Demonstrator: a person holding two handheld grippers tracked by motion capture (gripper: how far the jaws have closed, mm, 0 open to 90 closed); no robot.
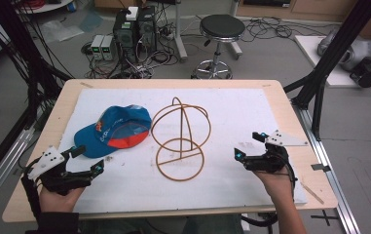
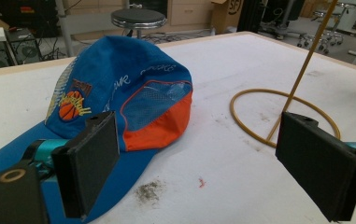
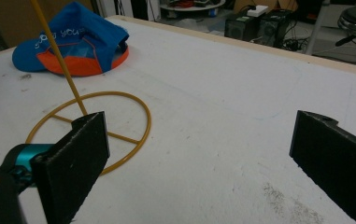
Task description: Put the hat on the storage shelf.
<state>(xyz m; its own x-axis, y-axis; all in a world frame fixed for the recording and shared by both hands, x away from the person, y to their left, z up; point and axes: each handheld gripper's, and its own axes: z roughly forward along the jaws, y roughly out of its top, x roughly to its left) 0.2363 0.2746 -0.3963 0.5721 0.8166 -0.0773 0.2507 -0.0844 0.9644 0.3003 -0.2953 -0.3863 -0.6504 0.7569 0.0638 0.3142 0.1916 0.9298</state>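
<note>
We hold our left gripper [image 1: 86, 160] at the near left of the surface [image 1: 231, 117], released and empty; the right gripper [image 1: 247, 145], near right, is likewise released. The blue cap [image 1: 112, 130] lies just beyond the left gripper, brim toward it. The wire stand [image 1: 180, 139] sits between, well apart from our right gripper.

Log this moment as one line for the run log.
left gripper open, empty | right gripper open, empty | blue-and-orange cap beside golden wire hat stand | white mat
</note>
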